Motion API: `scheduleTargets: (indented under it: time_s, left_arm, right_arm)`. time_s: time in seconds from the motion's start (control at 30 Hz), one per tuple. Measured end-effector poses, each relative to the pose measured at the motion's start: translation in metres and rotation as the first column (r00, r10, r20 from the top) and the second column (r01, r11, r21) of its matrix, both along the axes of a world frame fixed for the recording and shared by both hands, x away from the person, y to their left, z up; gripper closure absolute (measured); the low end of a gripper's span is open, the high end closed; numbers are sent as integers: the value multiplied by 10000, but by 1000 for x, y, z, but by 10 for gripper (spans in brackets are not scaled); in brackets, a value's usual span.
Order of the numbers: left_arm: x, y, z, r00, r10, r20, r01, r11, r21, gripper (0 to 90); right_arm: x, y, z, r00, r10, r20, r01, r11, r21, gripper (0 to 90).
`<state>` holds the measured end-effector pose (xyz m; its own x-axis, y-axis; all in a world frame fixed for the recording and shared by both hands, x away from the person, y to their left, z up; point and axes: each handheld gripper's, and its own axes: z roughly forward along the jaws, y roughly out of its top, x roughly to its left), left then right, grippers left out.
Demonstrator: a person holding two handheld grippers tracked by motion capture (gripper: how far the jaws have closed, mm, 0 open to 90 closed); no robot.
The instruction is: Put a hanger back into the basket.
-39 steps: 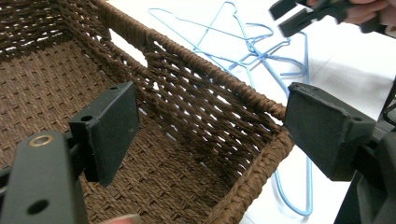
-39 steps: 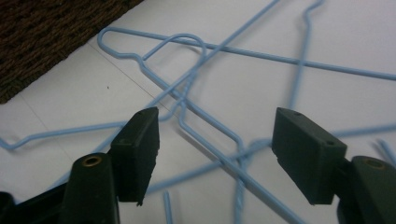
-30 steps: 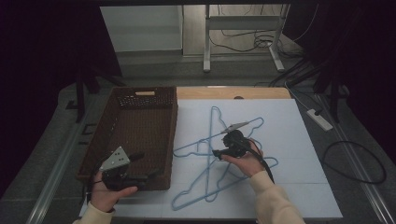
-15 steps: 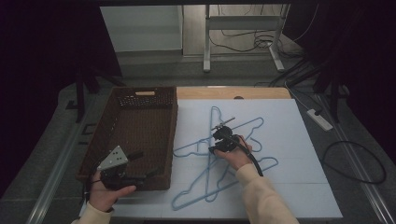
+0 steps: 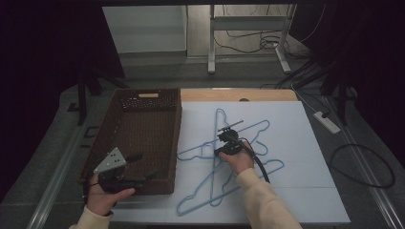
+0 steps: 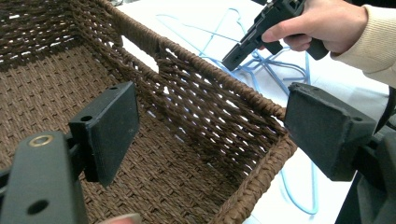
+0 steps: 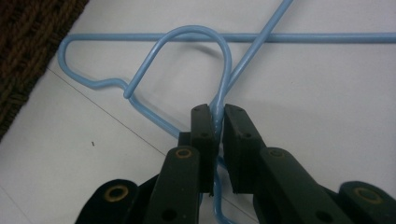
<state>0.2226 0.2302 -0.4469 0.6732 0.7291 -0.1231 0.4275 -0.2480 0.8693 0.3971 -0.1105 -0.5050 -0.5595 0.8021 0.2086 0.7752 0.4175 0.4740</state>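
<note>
Blue wire hangers (image 5: 248,131) lie crossed on the white sheet (image 5: 296,143). My right gripper (image 5: 223,149) points down at them where they cross. Its jaws have just been closing, and now my right gripper (image 7: 218,116) is shut on the neck of one blue hanger (image 7: 187,30), just below its hook. A brown wicker basket (image 5: 177,138) stands left of the hangers. My left gripper (image 5: 143,166) hovers open at the basket's near right corner. In the left gripper view, my left gripper (image 6: 219,130) holds nothing over the basket rim (image 6: 219,79), and the right gripper (image 6: 236,56) shows beyond.
A white power strip (image 5: 327,121) and a looped black cable (image 5: 363,167) lie to the right of the sheet. A metal stand (image 5: 210,47) rises behind the table. A wooden edge (image 5: 239,94) runs along the sheet's far side.
The right hand moved left and up the sheet to the hangers' crossing, then stopped; its jaws closed onto a hanger's neck. The left hand has kept still.
</note>
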Motion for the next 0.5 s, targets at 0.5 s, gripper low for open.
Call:
scheduleTargets:
  time_s: [0.5]
  left_arm:
    - [-4,-11,3,9998,-168,77,166,9995,252,186]
  right_arm:
    - [-30,-19,26,9903,415,1327,-594,9892,1339,857]
